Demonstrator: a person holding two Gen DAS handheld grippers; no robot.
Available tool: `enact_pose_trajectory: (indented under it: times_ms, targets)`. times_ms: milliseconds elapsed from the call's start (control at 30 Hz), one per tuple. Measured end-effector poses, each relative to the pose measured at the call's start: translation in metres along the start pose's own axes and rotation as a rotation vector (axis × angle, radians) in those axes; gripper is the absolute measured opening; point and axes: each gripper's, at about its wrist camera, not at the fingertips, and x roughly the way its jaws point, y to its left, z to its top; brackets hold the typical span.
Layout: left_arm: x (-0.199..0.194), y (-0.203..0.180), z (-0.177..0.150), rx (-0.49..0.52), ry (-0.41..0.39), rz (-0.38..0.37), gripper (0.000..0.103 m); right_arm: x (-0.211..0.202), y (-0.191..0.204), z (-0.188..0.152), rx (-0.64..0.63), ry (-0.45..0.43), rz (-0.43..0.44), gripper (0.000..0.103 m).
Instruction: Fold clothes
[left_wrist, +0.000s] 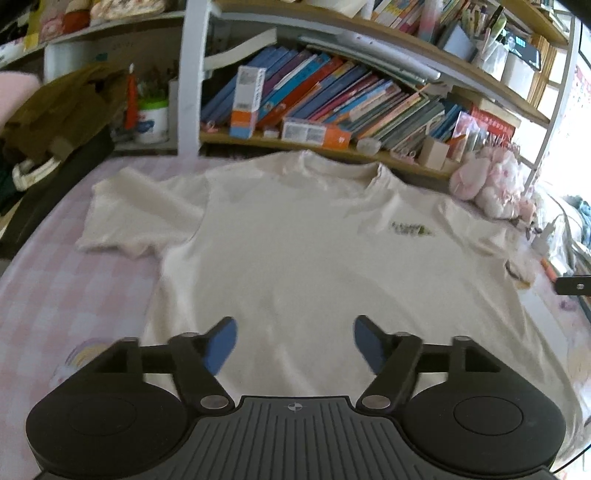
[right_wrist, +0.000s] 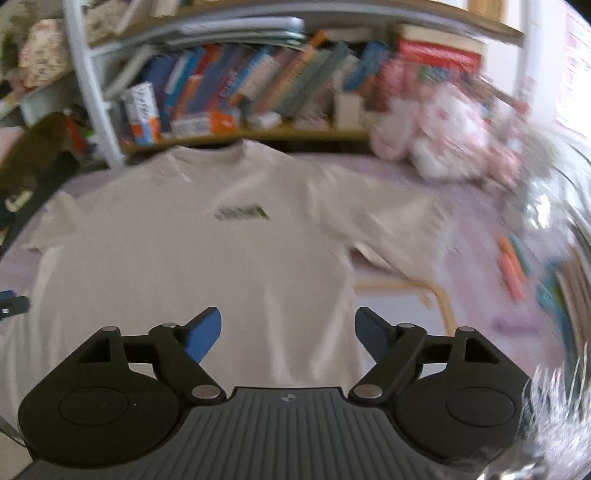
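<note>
While both tools (left_wrist: 294, 341) (right_wrist: 288, 334) gape empty, the shirt (left_wrist: 295, 251) logo (left_wrist: 410, 229) (blurred) stays unreadable.

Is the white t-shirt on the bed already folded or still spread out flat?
Spread out. The t-shirt lies face up on the bed, both sleeves out to the sides, collar toward the bookshelf, with no fold in it.

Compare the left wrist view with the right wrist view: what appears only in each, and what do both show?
Only the left wrist view shows the brown bag and the white pot left of the shelf post. Only the right wrist view shows the orange markers on the bed. Both show the white T-shirt lying flat with its green chest logo, the bookshelf, the pink plush toy, and an open gripper.
</note>
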Motion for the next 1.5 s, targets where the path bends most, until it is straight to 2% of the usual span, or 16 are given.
enact_pose_trajectory:
  times_ms: [133,233,300,400,567,667,733,767,800,833,867,933,1033,1167,1300,1500]
  targets:
    - [0.018,-0.018,0.023,0.01,0.002,0.018,0.076,0.029,0.01,0.023,-0.085,-0.035,0.054,0.086]
    - [0.036,-0.03,0.038,0.014,0.006,0.054,0.081,0.056,0.016,0.033,-0.135,-0.051,0.063,0.086]
    - [0.047,-0.038,0.047,0.017,0.01,0.075,0.085,0.073,0.017,0.036,-0.157,-0.068,0.054,0.086]
    - [0.071,-0.045,0.056,0.023,0.03,0.071,0.085,0.098,0.018,0.039,-0.179,-0.095,0.033,0.086]
    - [0.111,-0.055,0.063,0.04,0.056,0.094,0.085,0.133,0.013,0.04,-0.189,-0.086,0.037,0.086]
    - [0.133,-0.059,0.071,0.051,0.055,0.093,0.083,0.146,0.01,0.044,-0.227,-0.092,0.041,0.086]
    - [0.147,-0.063,0.078,0.077,0.038,0.095,0.076,0.154,0.007,0.049,-0.238,-0.097,0.056,0.083]
    - [0.156,-0.064,0.083,0.086,0.036,0.099,0.068,0.159,0.006,0.051,-0.244,-0.094,0.064,0.083]
    - [0.163,-0.063,0.088,0.084,0.04,0.105,0.061,0.165,0.005,0.054,-0.25,-0.09,0.071,0.079]
    - [0.17,-0.062,0.092,0.078,0.042,0.112,0.058,0.17,0.005,0.057,-0.256,-0.082,0.078,0.068]
    - [0.178,-0.062,0.098,0.07,0.045,0.116,0.053,0.175,0.004,0.06,-0.262,-0.074,0.085,0.064]
    - [0.188,-0.059,0.105,0.073,0.043,0.121,0.049,0.184,0.005,0.067,-0.268,-0.059,0.107,0.047]
    - [0.202,-0.051,0.117,0.086,0.037,0.122,0.047,0.196,0.008,0.083,-0.272,-0.059,0.164,0.037]
    - [0.224,-0.037,0.137,0.095,0.03,0.105,0.032,0.22,0.014,0.117,-0.255,-0.063,0.206,0.026]
    - [0.249,-0.02,0.153,0.061,0.026,0.08,0.019,0.254,0.018,0.15,-0.241,-0.052,0.182,0.016]
    - [0.285,0.007,0.172,-0.038,0.018,0.036,0.018,0.299,0.027,0.182,-0.202,-0.022,0.106,0.006]
